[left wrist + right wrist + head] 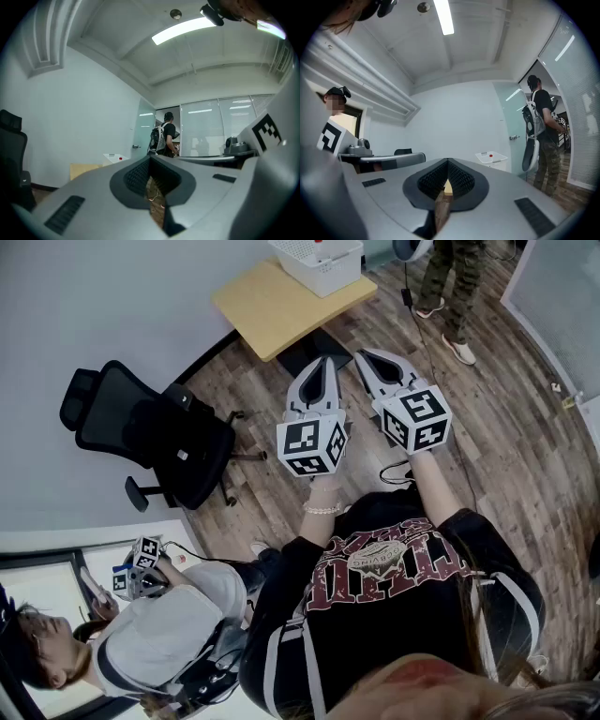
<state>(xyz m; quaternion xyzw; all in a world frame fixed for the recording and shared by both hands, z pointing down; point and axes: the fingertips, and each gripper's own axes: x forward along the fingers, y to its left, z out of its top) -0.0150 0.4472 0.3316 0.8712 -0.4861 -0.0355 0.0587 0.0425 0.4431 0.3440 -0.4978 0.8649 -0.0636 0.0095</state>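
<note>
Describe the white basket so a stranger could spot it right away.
Start at the light wooden table by the wall. The white basket stands on its far end, the only thing on it: perforated sides, something small and red inside.

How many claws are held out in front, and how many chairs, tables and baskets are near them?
claws: 2, left claw and right claw
black chair: 1
wooden table: 1
white basket: 1
total: 5

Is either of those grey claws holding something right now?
No, the left gripper and the right gripper are both held in the air, jaws closed on nothing.
</note>
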